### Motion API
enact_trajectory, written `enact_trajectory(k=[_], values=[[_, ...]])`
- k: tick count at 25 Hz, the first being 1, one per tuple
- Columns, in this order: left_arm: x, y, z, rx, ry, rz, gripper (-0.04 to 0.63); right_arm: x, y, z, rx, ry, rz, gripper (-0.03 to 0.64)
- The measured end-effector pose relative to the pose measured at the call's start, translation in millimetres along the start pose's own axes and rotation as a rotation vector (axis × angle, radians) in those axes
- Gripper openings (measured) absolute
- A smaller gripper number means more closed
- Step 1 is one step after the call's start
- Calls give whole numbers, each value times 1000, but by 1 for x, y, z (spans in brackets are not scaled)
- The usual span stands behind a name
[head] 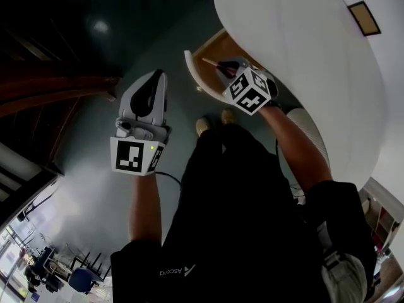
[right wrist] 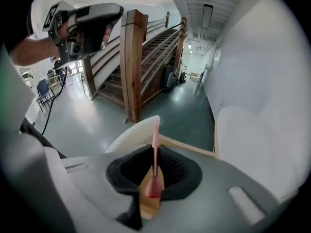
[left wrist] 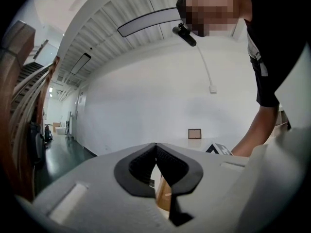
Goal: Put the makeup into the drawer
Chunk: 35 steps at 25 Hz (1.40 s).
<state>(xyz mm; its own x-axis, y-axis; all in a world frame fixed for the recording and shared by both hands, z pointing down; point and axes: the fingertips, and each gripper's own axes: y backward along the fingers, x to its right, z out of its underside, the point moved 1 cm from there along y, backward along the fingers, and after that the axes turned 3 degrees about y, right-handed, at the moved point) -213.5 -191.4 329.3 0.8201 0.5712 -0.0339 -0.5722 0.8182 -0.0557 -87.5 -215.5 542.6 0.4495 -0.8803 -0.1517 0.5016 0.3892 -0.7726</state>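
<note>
Overhead, the head view shows the right gripper [head: 219,68] reaching down beside the white curved desk [head: 284,55], over an open drawer [head: 191,68] with a white curved front and a wooden inside. Its fingers are clenched on a slim pink makeup stick [head: 210,62]. The stick's long axis runs on from the fingers, its free end pointing up and to the left in this view, above the drawer's opening. The left gripper [head: 158,81] hangs apart to the left over the dark green floor [head: 95,169], carrying nothing.

In the left gripper view, the left gripper [left wrist: 155,149] has its black fingers pressed together at the tips with nothing between them. A sliver of the drawer's wood [left wrist: 163,193] shows through the gap lower down, and the right gripper's marker cube [left wrist: 218,149] and the person's forearm lie to the right. A small brown frame [left wrist: 194,133] stands on the desk top beyond.

In the right gripper view, the right gripper [right wrist: 154,152] pinches the makeup stick [right wrist: 155,135] between its pads. The stick's thicker pink end sits low between the fingers and its thin end points straight away from the camera, in line with the fingers, over the drawer's white front [right wrist: 133,135] and wooden edge. Whether the tip touches the drawer cannot be told. The left gripper [right wrist: 114,12] is held high at the upper left, in front of a wooden staircase [right wrist: 133,57].
</note>
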Motion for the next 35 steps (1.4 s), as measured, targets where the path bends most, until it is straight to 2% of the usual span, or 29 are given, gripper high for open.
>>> enact_trajectory(k=[5, 15, 25, 35], values=[[-9, 4, 18, -32, 22, -42, 9, 3, -37, 22, -71, 20, -39, 51], [-32, 14, 51, -90, 59, -125, 9, -2, -116, 53, -225, 129, -134, 51], [-56, 24, 90, -147, 94, -165, 9, 0, -173, 72, -307, 98, -182, 51], [-53, 22, 97, -164, 102, -152, 9, -3, -182, 88, -355, 69, -202, 64]])
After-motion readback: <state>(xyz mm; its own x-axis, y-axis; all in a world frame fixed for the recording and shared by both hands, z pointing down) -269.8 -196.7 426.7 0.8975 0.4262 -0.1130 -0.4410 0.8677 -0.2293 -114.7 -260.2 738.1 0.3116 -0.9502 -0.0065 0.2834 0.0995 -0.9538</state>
